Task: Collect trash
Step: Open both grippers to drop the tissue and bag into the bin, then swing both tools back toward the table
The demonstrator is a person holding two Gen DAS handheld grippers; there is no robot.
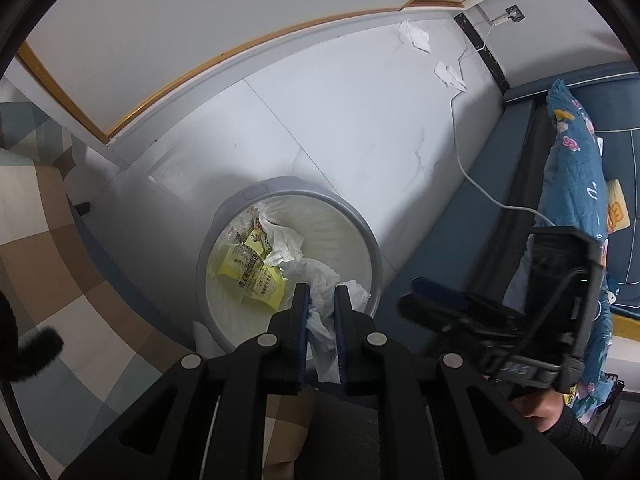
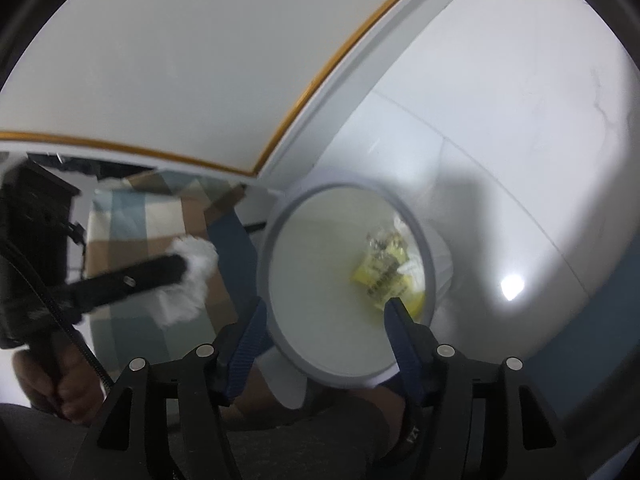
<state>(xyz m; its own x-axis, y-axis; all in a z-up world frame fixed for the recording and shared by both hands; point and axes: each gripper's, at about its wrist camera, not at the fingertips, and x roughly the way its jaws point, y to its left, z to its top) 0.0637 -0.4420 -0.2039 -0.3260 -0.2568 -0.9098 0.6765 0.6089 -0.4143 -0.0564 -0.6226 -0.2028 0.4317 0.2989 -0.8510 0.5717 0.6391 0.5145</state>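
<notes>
My left gripper (image 1: 322, 294) is shut on a crumpled white tissue (image 1: 325, 322) and holds it over the near rim of a round grey trash bin (image 1: 256, 194). The bin holds a yellow wrapper (image 1: 254, 272) and another white tissue (image 1: 282, 246). Two more white tissues (image 1: 414, 36) (image 1: 450, 74) lie on the floor far away near the wall. My right gripper (image 2: 324, 312) is open and empty, its fingers on either side of the bin (image 2: 344, 380). The left gripper with its tissue (image 2: 188, 280) also shows in the right wrist view, to the left of the bin.
A checked brown and blue sofa (image 1: 36, 216) stands on the left. A blue bed frame (image 1: 516, 132) with floral bedding (image 1: 576, 152) is on the right. A white cable (image 1: 460, 152) runs across the white tile floor (image 1: 340, 120) to a wall socket (image 1: 514, 14).
</notes>
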